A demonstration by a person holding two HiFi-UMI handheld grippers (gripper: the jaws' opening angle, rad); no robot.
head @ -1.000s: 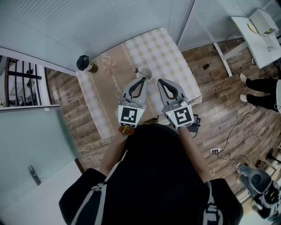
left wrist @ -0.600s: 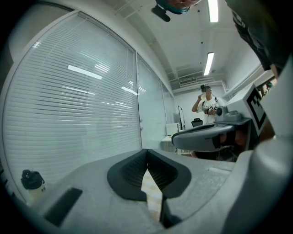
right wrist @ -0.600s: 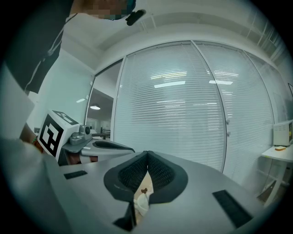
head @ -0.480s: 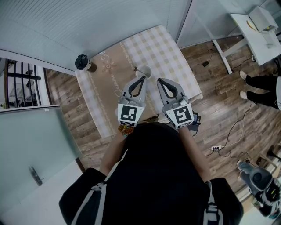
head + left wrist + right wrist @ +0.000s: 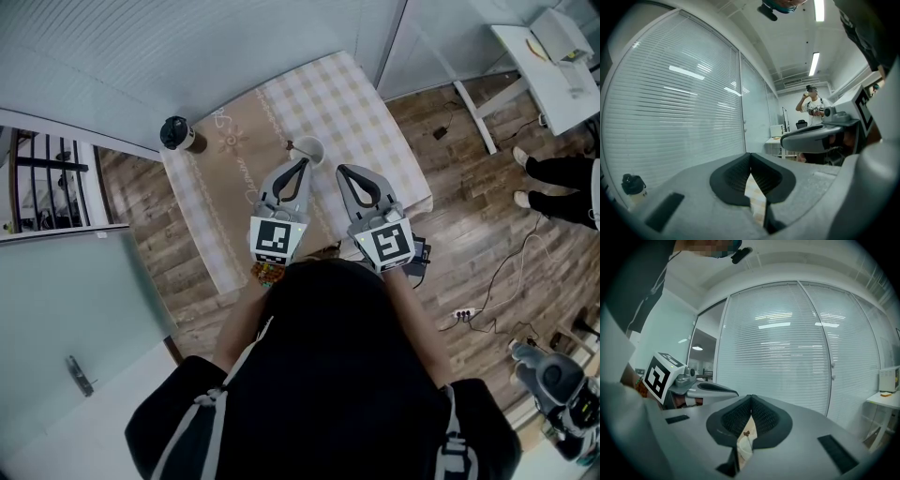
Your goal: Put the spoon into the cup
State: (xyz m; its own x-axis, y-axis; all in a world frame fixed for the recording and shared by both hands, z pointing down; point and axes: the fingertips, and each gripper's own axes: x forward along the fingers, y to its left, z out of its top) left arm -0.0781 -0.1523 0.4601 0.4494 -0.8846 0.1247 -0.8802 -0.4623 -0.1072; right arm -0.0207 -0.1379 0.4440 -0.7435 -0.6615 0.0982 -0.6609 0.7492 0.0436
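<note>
In the head view a white cup (image 5: 308, 150) stands on the checked tablecloth, and a spoon's brown handle (image 5: 291, 144) sticks out over its left rim. My left gripper (image 5: 303, 166) is shut and empty, with its tips just short of the cup. Also shut and empty, my right gripper (image 5: 341, 172) hangs a little to the cup's right. In the right gripper view the cup (image 5: 743, 447) and the brown spoon end (image 5: 746, 432) show through the slit below the closed jaws (image 5: 751, 397). Only checked cloth (image 5: 757, 199) shows below the left gripper (image 5: 750, 154).
A dark lidded bottle (image 5: 177, 133) stands at the table's far left corner (image 5: 633, 184). The table (image 5: 375, 112) sits against a blind-covered glass wall. A white desk (image 5: 553, 70) and a standing person's legs (image 5: 558, 192) are to the right, with cables on the wooden floor.
Only the head camera has shifted slightly. Both grippers stay shut in the same place by the cup.
</note>
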